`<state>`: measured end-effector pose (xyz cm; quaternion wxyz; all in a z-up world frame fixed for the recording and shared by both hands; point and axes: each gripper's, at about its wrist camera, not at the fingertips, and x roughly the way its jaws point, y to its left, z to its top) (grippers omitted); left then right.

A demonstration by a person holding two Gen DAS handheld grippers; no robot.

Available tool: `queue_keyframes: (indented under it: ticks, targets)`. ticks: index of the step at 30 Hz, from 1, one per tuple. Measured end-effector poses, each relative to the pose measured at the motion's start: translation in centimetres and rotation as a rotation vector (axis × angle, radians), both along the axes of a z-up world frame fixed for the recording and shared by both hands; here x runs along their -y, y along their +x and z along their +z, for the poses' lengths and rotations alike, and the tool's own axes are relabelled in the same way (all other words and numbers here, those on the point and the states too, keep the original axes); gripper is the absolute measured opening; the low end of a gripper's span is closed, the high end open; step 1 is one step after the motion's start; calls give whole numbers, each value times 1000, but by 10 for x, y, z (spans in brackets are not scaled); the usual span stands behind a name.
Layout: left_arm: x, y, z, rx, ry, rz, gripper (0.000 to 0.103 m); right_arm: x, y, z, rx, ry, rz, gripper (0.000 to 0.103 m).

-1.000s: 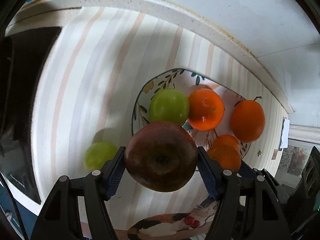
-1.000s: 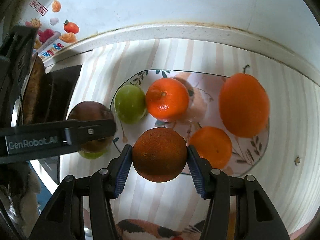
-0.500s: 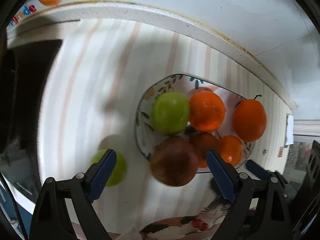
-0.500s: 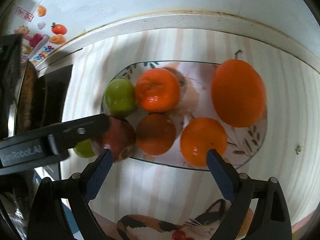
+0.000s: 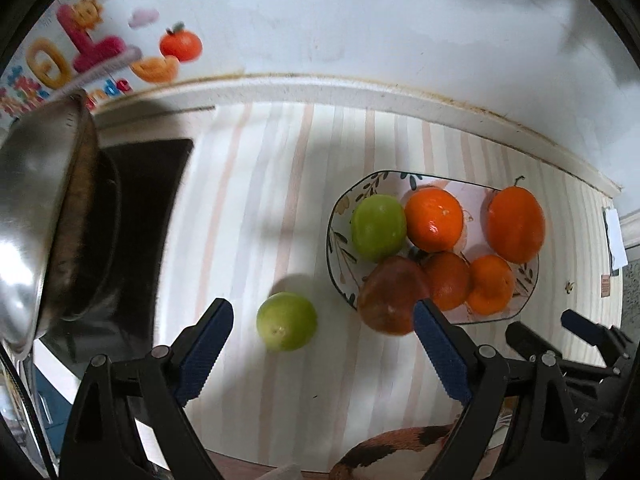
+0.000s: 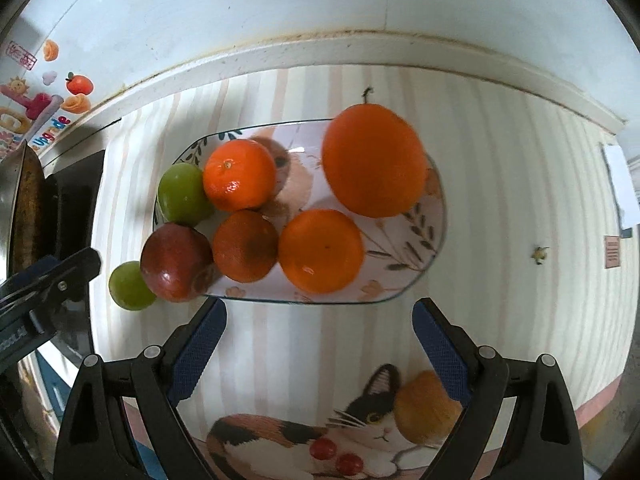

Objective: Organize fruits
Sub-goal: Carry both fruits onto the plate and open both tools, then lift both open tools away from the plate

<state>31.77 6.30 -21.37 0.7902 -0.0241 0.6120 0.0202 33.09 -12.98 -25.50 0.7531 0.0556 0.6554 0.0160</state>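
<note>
Left wrist view: left gripper (image 5: 323,328) jaws wide apart, just opened, gripping nothing; green fruit (image 5: 287,321) lying loose on the striped cloth (image 5: 256,184) between the fingers, no pad touching it. Plate (image 5: 340,216) to the right with six fruits: one green apple (image 5: 378,227), one red apple (image 5: 394,295) on the near-left rim, four oranges, namely one top middle (image 5: 434,219), a big one (image 5: 516,224) at far right, a darker one (image 5: 447,280) and a small one (image 5: 491,284). Seven fruits in all. Metal bowl (image 5: 36,208) over a dark stove (image 5: 148,184) at left. Fruit stickers (image 5: 120,52) on the wall. Right gripper (image 5: 576,340) visible low right, seen side-on.

Right wrist view: right gripper (image 6: 319,328) jaws also spread wide, just opened, empty, hanging over bare cloth just short of the plate rim. Same count: four oranges, two green, one red. Only here: printed cat (image 6: 320,428) on the cloth, small dark speck (image 6: 540,254) at right, left gripper entering at left edge.
</note>
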Motion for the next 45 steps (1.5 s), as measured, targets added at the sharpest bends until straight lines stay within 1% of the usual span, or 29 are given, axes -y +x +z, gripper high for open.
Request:
queue_keyframes:
  ticks: [3,6,9,19,27,35,37,39,40,42,45]
  targets:
    - [3,-18,13,51,29,-18,92,5,-14,13,30,-4,-3,96]
    - [6,-34,23,79,38,-33,92,8,-27,27,68,-13,-3,96]
    - [6,-47,32,103,32,-32,92,12,-42,41,111,-29,-4,96]
    - [13,-89,66,174,13,-51,92,17,-87,84,198,-13,-3,96]
    - [16,-112,91,223,-12,-46,92,14,-113,116,265,-4,2,96]
    - [9,-115,98,232,-31,-25,92,14,-124,134,289,48,-7,96]
    - [4,-112,95,233,-31,-10,92,21,-123,134,290,72,-24,97]
    - [-2,-108,87,215,-24,6,97,33,-119,126,272,86,-62,98]
    - [-6,-105,82,211,-23,17,97,42,-117,120,253,92,-86,98]
    - [-15,-98,67,180,-16,44,97,61,-111,101,210,91,-135,98]
    - [-27,-88,41,123,-24,79,97,90,-102,60,119,75,-206,98]
